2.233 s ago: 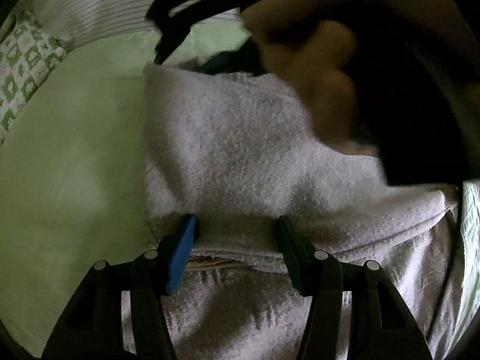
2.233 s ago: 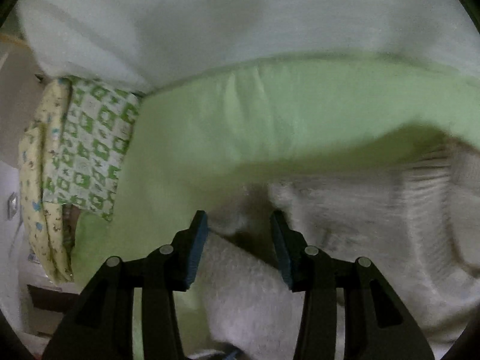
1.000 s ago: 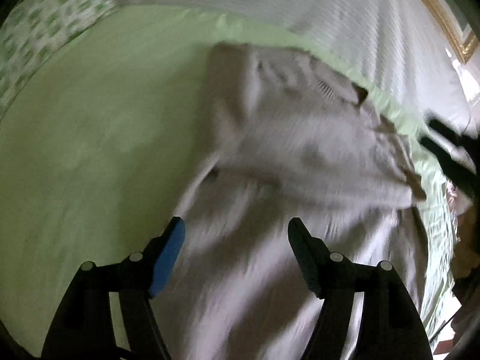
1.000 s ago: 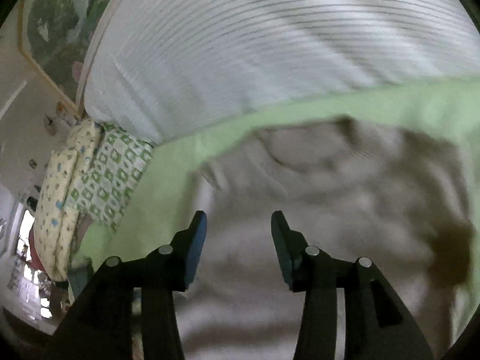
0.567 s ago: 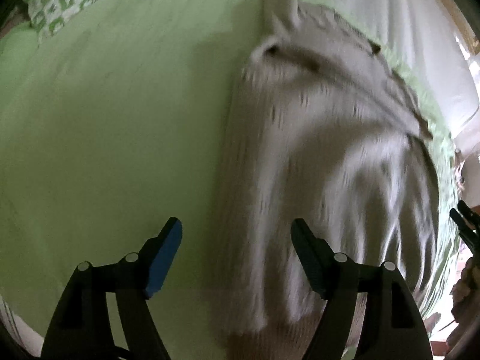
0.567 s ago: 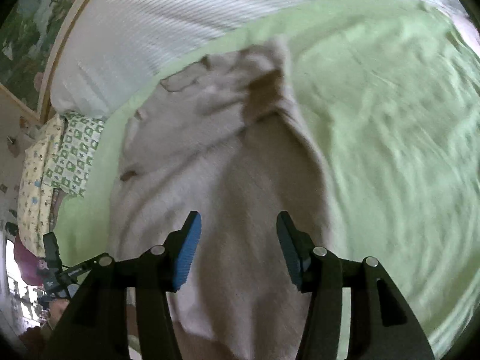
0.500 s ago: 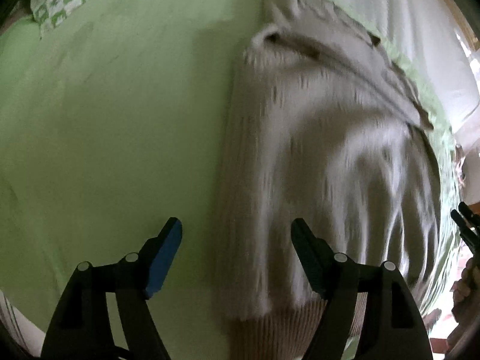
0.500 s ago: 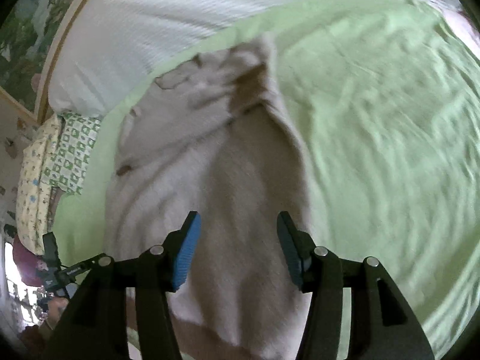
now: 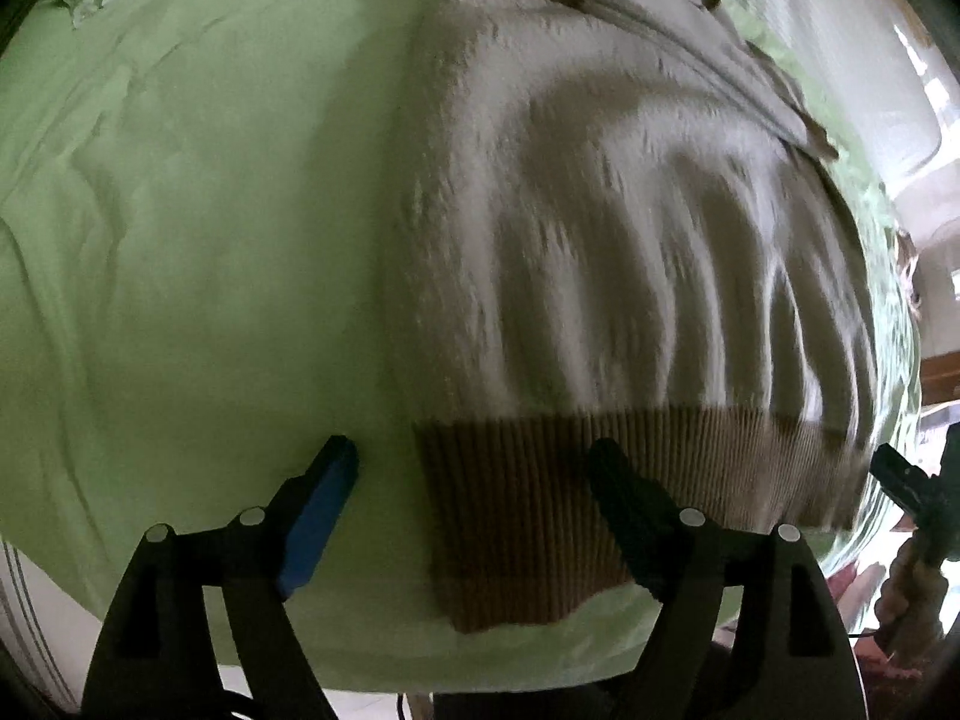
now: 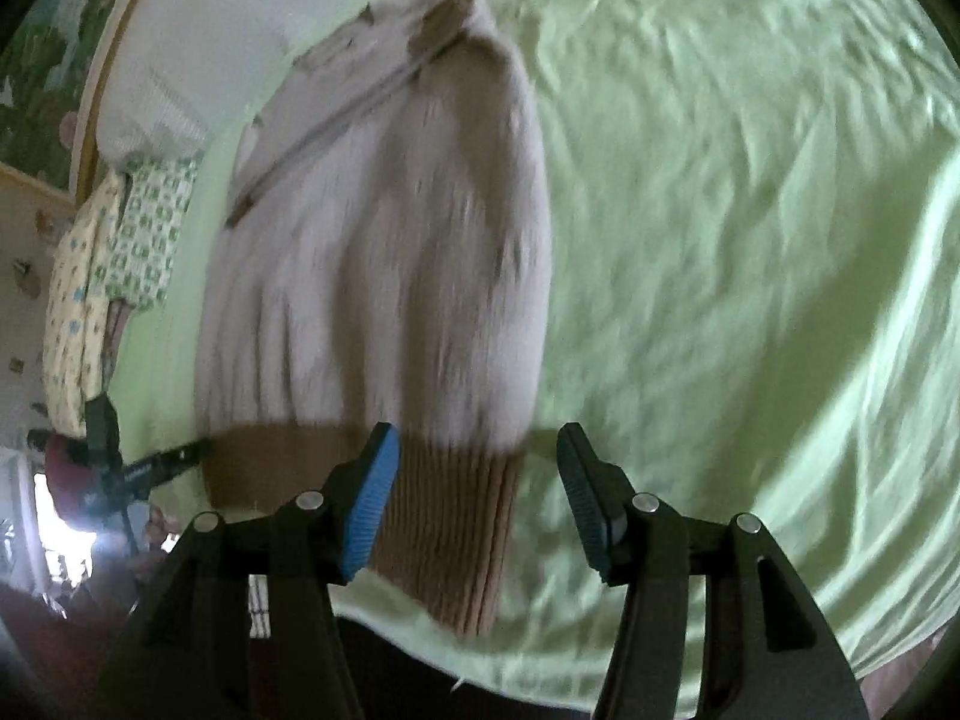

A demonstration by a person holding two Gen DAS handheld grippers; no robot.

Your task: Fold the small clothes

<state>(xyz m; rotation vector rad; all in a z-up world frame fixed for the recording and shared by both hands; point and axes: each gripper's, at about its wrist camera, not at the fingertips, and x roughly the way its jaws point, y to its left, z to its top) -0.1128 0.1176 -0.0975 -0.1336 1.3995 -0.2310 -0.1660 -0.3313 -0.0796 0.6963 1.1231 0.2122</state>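
Note:
A cream fuzzy sweater (image 9: 630,210) with a brown ribbed hem (image 9: 540,510) lies flat on the green bed sheet (image 9: 180,240), sleeves folded across its top. My left gripper (image 9: 474,480) is open and empty, straddling the hem's left corner. In the right wrist view the sweater (image 10: 384,252) lies ahead, hem (image 10: 450,516) nearest. My right gripper (image 10: 477,468) is open and empty over the hem's right corner. The right gripper shows at the left wrist view's right edge (image 9: 900,480); the left gripper shows at the right wrist view's left edge (image 10: 144,468).
A white striped pillow (image 10: 180,48) lies behind the sweater at the head of the bed. Green-patterned (image 10: 150,228) and yellow-patterned (image 10: 72,300) cloths lie at the far left. The bed's front edge (image 9: 420,672) runs just below the hem.
Both grippers let go of the folded sleeve area and pulled back to the sweater's hem end, opening wider. The sweater now lies stretched out lengthwise.

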